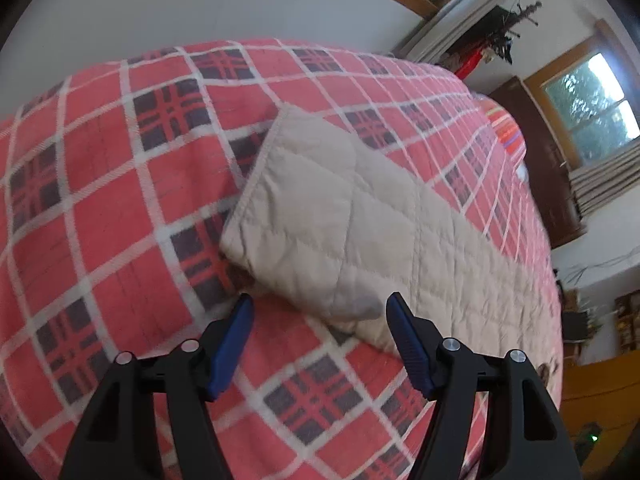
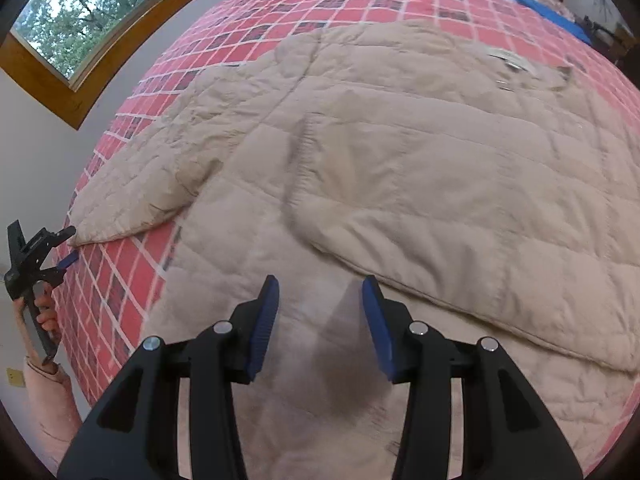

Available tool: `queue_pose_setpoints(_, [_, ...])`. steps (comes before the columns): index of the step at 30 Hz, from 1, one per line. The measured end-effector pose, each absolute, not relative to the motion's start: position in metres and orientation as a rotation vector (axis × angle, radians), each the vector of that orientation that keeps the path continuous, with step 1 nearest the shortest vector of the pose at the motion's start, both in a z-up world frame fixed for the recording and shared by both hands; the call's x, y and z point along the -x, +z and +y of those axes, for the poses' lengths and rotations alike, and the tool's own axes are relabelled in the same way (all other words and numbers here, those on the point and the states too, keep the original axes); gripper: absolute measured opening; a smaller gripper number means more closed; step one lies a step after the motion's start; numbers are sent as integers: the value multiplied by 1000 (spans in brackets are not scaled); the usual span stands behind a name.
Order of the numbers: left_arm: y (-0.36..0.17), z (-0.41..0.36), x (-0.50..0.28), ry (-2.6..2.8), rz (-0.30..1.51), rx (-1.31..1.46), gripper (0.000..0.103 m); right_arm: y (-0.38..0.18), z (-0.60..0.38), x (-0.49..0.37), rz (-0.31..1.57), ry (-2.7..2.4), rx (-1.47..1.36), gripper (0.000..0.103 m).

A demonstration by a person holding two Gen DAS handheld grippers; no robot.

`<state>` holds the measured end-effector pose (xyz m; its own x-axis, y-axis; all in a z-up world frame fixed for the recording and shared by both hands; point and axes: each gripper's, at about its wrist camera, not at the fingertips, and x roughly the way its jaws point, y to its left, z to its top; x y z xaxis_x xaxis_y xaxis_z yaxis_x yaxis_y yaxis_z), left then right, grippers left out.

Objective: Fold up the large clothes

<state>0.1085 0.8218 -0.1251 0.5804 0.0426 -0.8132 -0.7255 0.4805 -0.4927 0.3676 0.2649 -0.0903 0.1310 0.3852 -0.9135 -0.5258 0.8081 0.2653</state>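
On my far left, my left gripper [image 1: 320, 312] hangs with jaws apart, empty, just short of the sleeve [image 1: 320, 216] cuff. The coat [image 2: 400, 168] lies spread flat on the plaid bed [image 2: 132, 288]. My right gripper [image 2: 320, 292] is also released, over the hem. Quilted padding looks soft, bulky, light and a bit slippery; I'd pinch stitched edges: cuff and hem.

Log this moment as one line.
left gripper: open, at sleeve cuff | right gripper: open, over jacket | bed: jacket spread
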Motion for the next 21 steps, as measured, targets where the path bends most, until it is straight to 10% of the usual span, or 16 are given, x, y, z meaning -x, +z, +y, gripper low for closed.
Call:
queue_pose_setpoints(10, [-129, 836, -127, 563, 822, 979, 68, -105, 300, -367, 1304, 680, 190, 43])
queue_pose_setpoints(16, [-126, 837, -135, 608, 834, 927, 24, -116, 309, -367, 1302, 648, 241, 42])
queue_pose_setpoints(21, [-115, 828, -140, 588, 814, 867, 10, -119, 310, -366, 1300, 646, 246, 42])
